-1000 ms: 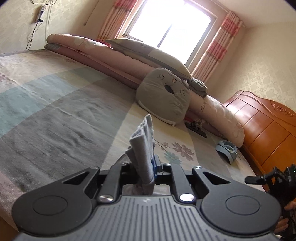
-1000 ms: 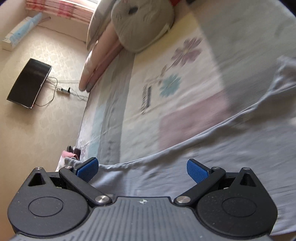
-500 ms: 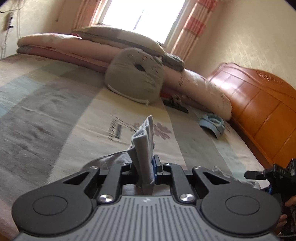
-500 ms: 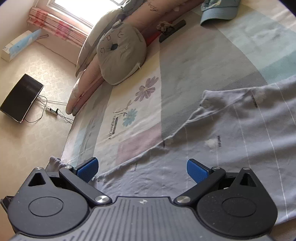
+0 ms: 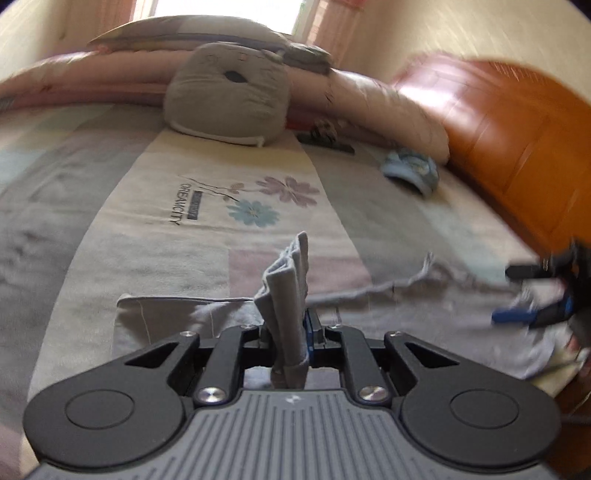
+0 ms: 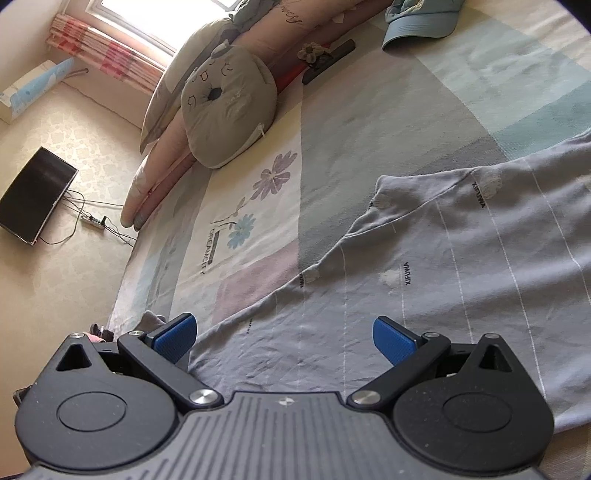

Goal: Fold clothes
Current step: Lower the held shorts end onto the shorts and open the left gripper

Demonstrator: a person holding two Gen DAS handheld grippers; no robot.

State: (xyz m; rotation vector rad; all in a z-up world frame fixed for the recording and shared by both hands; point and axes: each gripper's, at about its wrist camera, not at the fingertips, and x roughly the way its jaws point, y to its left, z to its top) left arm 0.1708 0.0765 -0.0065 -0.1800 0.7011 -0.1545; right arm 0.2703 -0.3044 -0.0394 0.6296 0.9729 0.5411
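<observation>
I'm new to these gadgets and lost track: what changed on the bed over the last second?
The left gripper came down toward the patchwork bedsheet, carrying the bunched grey striped garment, which now lies spread out below the right gripper. Unchanged: left fingers clamped on the fabric, right fingers open, grey cat cushion and blue cap in place.

bare bedsheet (image 6: 332,155) ahead of garment (image 6: 461,258), grey cushion (image 6: 229,107) and cap (image 6: 417,22) blocking far edge

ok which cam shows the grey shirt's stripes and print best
Right wrist: the grey shirt lies spread and sharp, its stripes and lettering readable. Left wrist shows only a bunched fold in the left gripper, the rest low and blurred.
</observation>
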